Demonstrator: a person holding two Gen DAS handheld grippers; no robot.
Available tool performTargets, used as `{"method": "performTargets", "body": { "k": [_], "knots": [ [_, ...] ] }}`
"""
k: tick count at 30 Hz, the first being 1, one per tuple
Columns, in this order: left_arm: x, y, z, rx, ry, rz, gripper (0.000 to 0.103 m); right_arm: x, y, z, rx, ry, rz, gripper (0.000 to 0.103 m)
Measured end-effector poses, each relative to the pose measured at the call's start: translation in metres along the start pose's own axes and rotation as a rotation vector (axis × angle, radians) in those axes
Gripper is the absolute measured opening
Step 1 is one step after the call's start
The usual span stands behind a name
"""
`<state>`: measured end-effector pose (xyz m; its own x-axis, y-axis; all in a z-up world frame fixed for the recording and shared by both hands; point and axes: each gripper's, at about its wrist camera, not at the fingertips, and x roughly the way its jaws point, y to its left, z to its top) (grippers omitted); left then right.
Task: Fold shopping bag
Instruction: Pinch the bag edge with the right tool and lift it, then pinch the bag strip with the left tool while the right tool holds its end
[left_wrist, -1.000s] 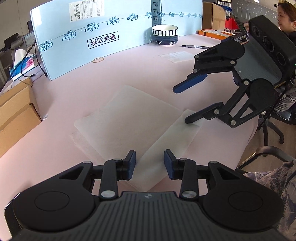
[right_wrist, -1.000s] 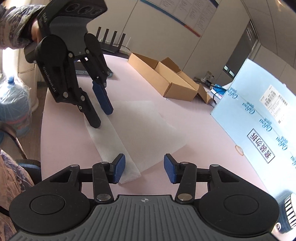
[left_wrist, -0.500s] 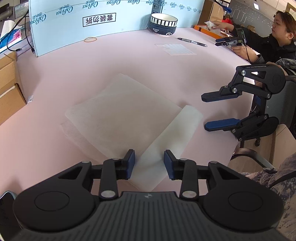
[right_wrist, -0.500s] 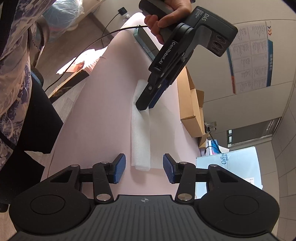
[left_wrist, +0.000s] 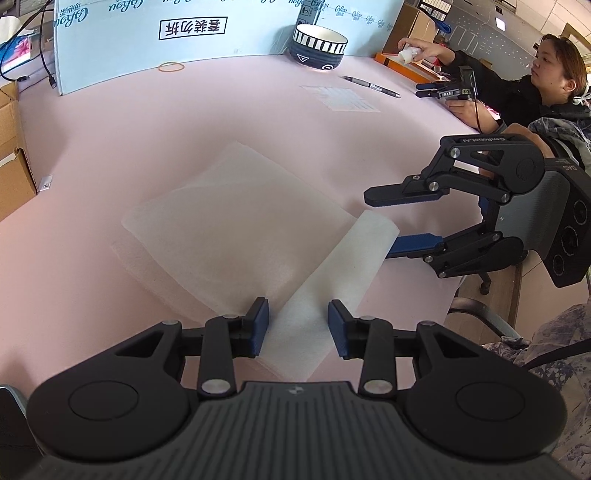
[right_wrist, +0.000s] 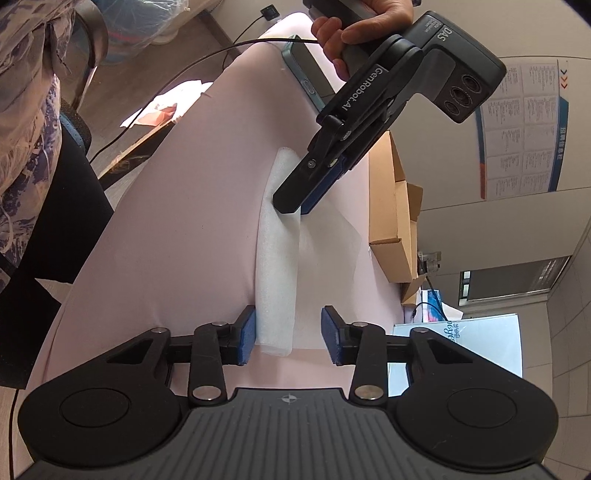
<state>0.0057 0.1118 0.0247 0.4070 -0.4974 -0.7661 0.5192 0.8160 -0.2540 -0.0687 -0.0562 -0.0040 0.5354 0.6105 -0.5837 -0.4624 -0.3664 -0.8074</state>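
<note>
The bag (left_wrist: 236, 236), a thin white translucent sheet, lies flat on the pink bench (left_wrist: 110, 122), its near edge folded over into a thicker white strip (left_wrist: 332, 280) that runs along the side closest to the person.

The left gripper (left_wrist: 297, 326) sits at one end of that strip. Its blue fingers (left_wrist: 258, 325) stand partly spread, with the strip lying between them; none of the pads presses on it. In the right wrist view the same gripper (right_wrist: 295, 206) comes down from above with its tips at the strip, held by a hand (right_wrist: 354, 22).

The right gripper (right_wrist: 288, 336) is at the strip's other end. Its jaws are closing, with the rolled end of the strip (right_wrist: 275, 280) between them; the left pad is just beside the foam and the right pad is apart from it. From the left wrist view that gripper (left_wrist: 380, 221) is turned on its side, one finger above the strip's corner and the other low beside it.

Beyond the bag, farther up the bench, stand a striped bowl (left_wrist: 319, 46), a pen (left_wrist: 371, 86), a rubber band (left_wrist: 171, 66) and a light blue board (left_wrist: 147, 40).
</note>
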Motion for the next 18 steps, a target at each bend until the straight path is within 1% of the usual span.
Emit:
{"method": "performTargets", "body": {
  "k": [2, 5, 7, 8, 9, 10, 12, 13, 15, 17, 18],
  "knots": [
    [0.000, -0.001, -0.001, 0.002, -0.005, 0.000, 0.033, 0.001, 0.005, 0.001, -0.021, 0.000, -0.001, 0.012],
    [-0.001, -0.002, -0.002, 0.007, -0.012, 0.006, 0.033, 0.000, 0.003, 0.001, 0.002, -0.001, 0.014, 0.008],
    [-0.001, -0.008, -0.002, 0.033, -0.014, 0.027, 0.036, 0.000, 0.000, 0.001, 0.019, -0.004, 0.030, 0.006],
    [-0.001, -0.012, -0.003, 0.051, -0.016, 0.042, 0.038, -0.001, -0.001, 0.000, 0.035, -0.011, 0.040, 0.006],
    [-0.002, -0.020, -0.003, 0.078, -0.015, 0.085, 0.040, -0.001, -0.005, -0.003, 0.062, -0.022, 0.054, 0.006],
    [-0.002, -0.028, -0.004, 0.109, -0.014, 0.130, 0.045, -0.002, -0.009, -0.004, 0.092, -0.030, 0.069, 0.006],
    [-0.003, -0.053, -0.008, 0.235, -0.008, 0.272, 0.056, -0.003, -0.023, -0.009, 0.185, -0.045, 0.118, 0.006],
    [-0.006, -0.067, -0.011, 0.330, -0.015, 0.331, 0.056, -0.004, -0.030, -0.012, 0.223, -0.052, 0.141, 0.005],
    [-0.010, -0.091, -0.019, 0.472, -0.037, 0.413, 0.056, -0.006, -0.042, -0.016, 0.296, -0.069, 0.184, 0.005],
    [-0.011, -0.104, -0.024, 0.563, -0.060, 0.459, 0.056, -0.009, -0.051, -0.020, 0.349, -0.089, 0.205, 0.005],
    [-0.009, -0.108, -0.026, 0.611, -0.058, 0.478, 0.056, -0.012, -0.056, -0.023, 0.378, -0.106, 0.220, 0.005]
  ]
}}
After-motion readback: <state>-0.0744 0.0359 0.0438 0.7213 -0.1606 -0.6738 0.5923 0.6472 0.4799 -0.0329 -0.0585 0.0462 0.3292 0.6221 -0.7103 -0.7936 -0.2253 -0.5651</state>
